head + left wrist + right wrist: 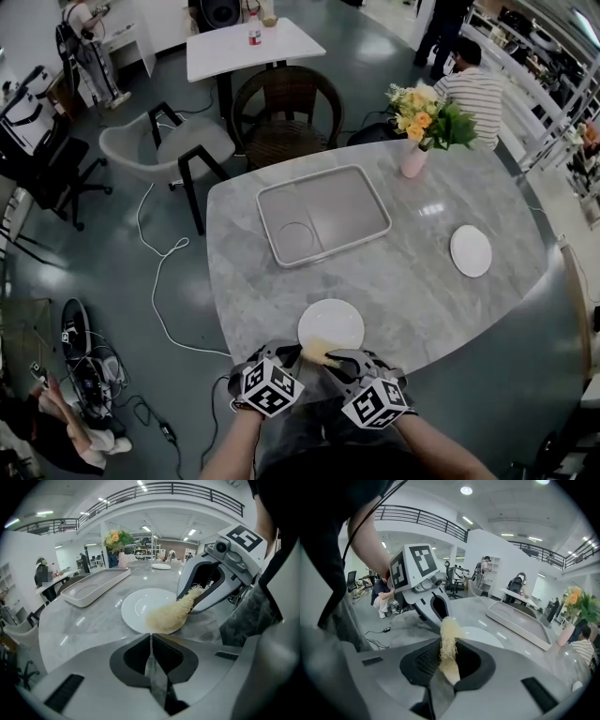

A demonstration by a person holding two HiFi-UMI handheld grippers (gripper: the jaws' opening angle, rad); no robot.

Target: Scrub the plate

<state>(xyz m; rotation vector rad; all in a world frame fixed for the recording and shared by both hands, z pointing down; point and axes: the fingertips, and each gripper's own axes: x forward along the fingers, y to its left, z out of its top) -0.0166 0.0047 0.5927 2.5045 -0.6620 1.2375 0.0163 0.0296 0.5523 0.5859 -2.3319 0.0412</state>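
Head view shows a white plate (331,324) lying near the front edge of a grey marble table (422,281), with both grippers side by side just below it. The right gripper (343,360) is clenched on a pale yellow loofah scrubber (319,352); the right gripper view shows the fibres pinched between its jaws and sticking out past the tips. In the left gripper view the scrubber's free end lies across the plate's near rim and seems to touch it, though the contact is hard to confirm. The left gripper (284,356) sits just beside the plate's edge, its jaws pressed together with nothing between them. Farther back on the table lie a white rectangular tray (323,214), a small white plate (471,250) to the right, and a pink vase of flowers (417,141).
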